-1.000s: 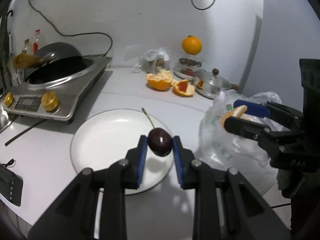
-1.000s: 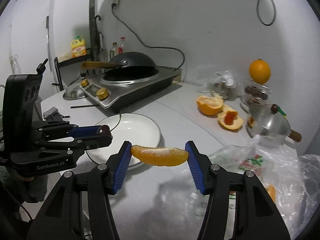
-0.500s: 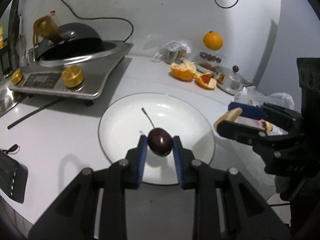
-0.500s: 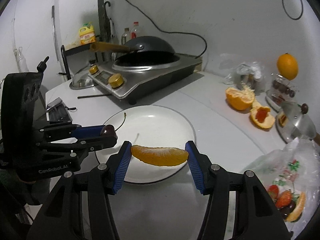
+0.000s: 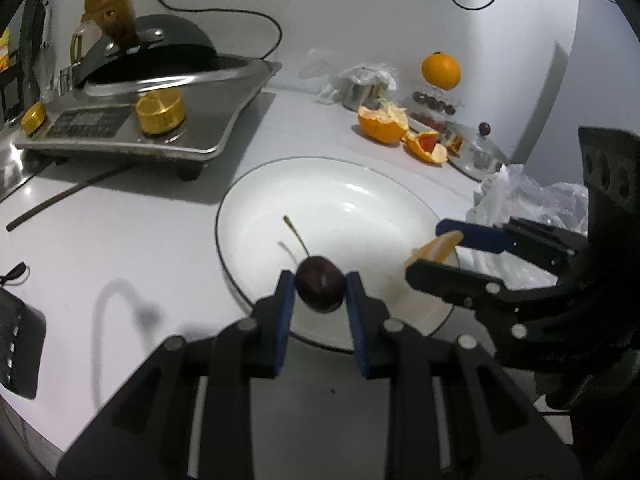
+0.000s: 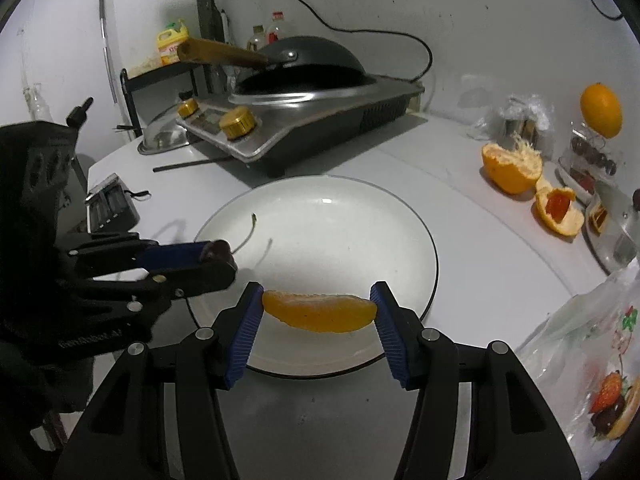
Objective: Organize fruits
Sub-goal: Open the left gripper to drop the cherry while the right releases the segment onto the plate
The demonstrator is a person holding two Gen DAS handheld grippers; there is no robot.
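A dark cherry (image 5: 320, 289) with a long stem is pinched between the blue pads of my left gripper (image 5: 320, 292), just above the near rim of the white plate (image 5: 360, 200). My right gripper (image 6: 318, 312) is shut on an orange segment (image 6: 320, 312), held end to end over the plate's (image 6: 340, 216) near edge. In the left wrist view the right gripper (image 5: 434, 250) comes in from the right with the orange segment (image 5: 434, 248) at the plate's right rim. Seen from the right wrist, the left gripper (image 6: 214, 258) carries the cherry (image 6: 218, 249) at the plate's left side.
An induction cooker with a black wok (image 6: 304, 76) stands behind the plate. Orange peel halves (image 6: 512, 168) and a whole orange (image 6: 600, 110) lie at the back right. A plastic bag of fruit (image 6: 600, 360) lies to the right, and a dark device (image 5: 16, 352) sits at the counter's left edge.
Both grippers have moved forward and down toward the plate, each still holding its fruit. The plate now fills more of both views and the bag has slid off to the right.
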